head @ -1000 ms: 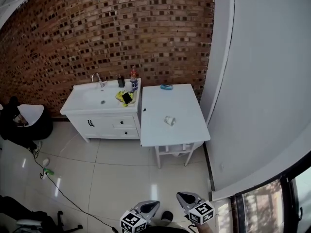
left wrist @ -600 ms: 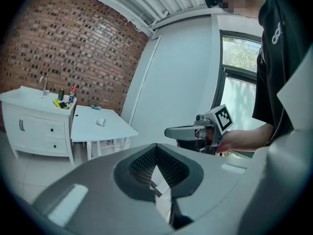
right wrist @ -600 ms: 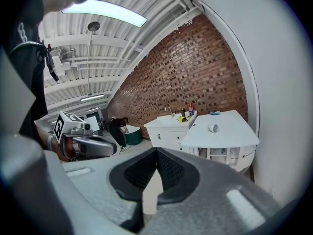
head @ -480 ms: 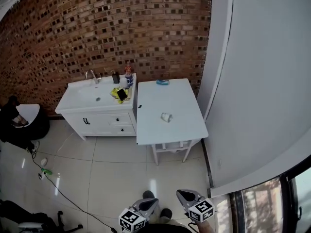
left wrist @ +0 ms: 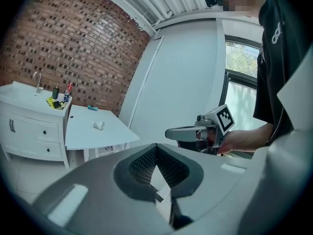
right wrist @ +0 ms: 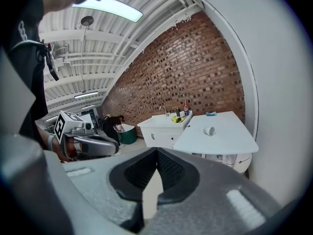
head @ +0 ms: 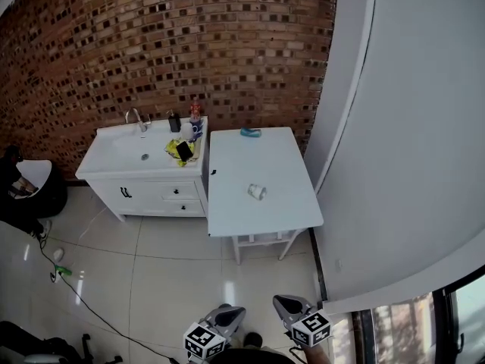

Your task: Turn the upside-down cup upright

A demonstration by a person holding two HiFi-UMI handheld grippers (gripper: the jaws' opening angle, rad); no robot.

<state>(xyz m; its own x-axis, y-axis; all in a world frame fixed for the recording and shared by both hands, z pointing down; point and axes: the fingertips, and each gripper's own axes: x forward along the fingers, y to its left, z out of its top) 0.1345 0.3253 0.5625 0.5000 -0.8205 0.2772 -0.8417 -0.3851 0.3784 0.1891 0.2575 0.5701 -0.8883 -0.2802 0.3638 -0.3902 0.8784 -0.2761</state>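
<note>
Across the glossy tiled floor, on the smooth white worktop [head: 261, 154] and toward its front edge, sits the small white cup [head: 257, 192], a short cylinder too distant to read its pose. Nothing of the task looks done: the left hand-held gripper [head: 233, 312] and right hand-held gripper [head: 283, 303] hang well apart from it, matte grey, their ribbed black pads pressed together on nothing. Approach, grasp and flip all remain.

Person wore black top [left wrist: 281, 72] w/ white print [left wrist: 277, 32] on chest. Left gripper [head: 236, 312] & right gripper [head: 282, 303] had grey shells, black ribbed pads [left wrist: 142, 164], each w/ b/w square-patterned marker cube [head: 203, 343].
</note>
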